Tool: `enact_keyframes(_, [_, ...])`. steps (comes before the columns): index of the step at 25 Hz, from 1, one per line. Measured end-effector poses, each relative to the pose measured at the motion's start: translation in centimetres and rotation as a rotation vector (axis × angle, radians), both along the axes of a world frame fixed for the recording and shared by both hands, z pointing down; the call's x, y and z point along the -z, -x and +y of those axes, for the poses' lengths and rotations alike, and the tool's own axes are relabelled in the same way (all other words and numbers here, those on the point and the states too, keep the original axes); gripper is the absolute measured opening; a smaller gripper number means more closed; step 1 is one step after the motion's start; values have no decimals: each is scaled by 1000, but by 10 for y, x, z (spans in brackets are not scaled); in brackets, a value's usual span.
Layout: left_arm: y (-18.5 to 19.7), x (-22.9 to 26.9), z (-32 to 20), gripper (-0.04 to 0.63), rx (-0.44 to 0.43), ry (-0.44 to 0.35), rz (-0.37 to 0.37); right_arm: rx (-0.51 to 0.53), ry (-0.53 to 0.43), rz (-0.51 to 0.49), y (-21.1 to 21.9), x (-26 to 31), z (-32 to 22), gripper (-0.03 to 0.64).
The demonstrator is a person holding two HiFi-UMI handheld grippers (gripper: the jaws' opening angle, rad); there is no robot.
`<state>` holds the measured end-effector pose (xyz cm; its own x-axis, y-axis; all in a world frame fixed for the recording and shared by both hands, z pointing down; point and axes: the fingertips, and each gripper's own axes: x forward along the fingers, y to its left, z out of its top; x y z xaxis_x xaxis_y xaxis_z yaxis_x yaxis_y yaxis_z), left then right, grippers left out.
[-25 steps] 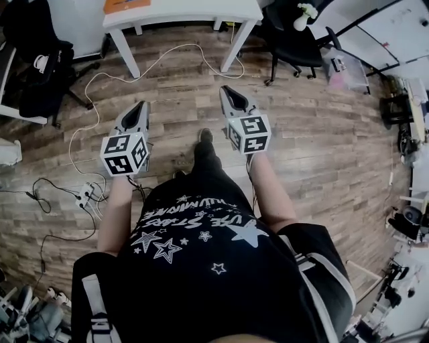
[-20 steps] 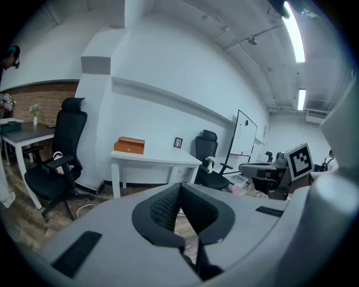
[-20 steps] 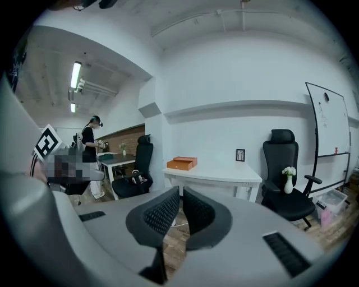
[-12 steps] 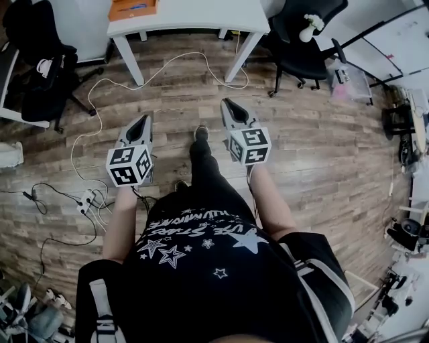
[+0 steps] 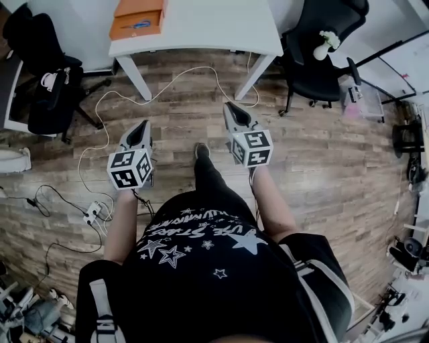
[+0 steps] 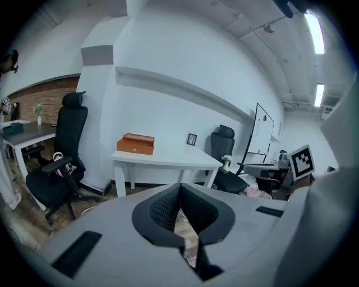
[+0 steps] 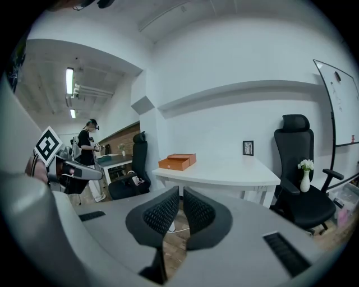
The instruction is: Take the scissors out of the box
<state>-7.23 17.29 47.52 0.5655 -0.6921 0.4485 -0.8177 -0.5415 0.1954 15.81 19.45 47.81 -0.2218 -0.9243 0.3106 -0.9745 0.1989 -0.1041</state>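
In the head view, my left tongs [image 5: 142, 124] and right tongs [image 5: 230, 106] hang over the wooden floor [image 5: 322, 161], well short of the white table [image 5: 201, 27] bearing the orange box [image 5: 137, 19]. A bluish speck [image 5: 139, 24] on it may be the scissors.

In the left gripper view, the jaws are together and empty.

In the right gripper view, they are likewise pinched, with nothing held.

Scissors should be stiff and slick, so I'd grip the handles.

Orange box [image 5: 137, 18], on white table [image 5: 208, 27]

Open floor [image 5: 181, 127] ahead to the white table [image 5: 214, 27]; black chairs [image 5: 40, 87] at both flanks.
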Motion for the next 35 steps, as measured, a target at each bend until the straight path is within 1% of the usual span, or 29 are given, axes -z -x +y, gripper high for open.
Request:
enact_keyframes(3, [-23,5,-47,18,9,-9,-4,3,-18,-7,-26,6,-52,55])
enact_keyframes(6, [-50,11,-88,18,14,-12,-11,8,-15,-19,-54,9,-97,55])
enact_keyframes(11, [-86,18,-151,18,55,-15,-11,50,-13,-26,-92,9,-167,55])
enact_keyframes(14, [-101,20,-181,18,78,-22,-14,74,-8,-38,-107,7,-199,55])
enact_keyframes(17, [-112,24,-201,18,100,-32,0,114,-3,-36,-111,4,-224,55])
enact_keyframes(19, [-113,23,-210,18,114,-31,3,141,0,-35,-108,3,-238,55])
enact_keyframes(21, [-110,19,-217,18,124,-26,-10,162,-1,-39,-102,3,-251,55])
enact_keyframes(23, [-103,16,-223,18,139,-19,-18,185,-3,-38,-94,4,-262,55])
enact_keyframes(27, [-86,12,-238,18,180,-4,-9,232,7,-23,-76,4,-283,55])
enact_keyframes(31, [-73,2,-266,18,187,9,-15,259,16,-8,-64,1,-305,55])
enact_keyframes(35, [-59,-2,-306,18,191,12,-7,276,44,19,-48,-5,-342,55])
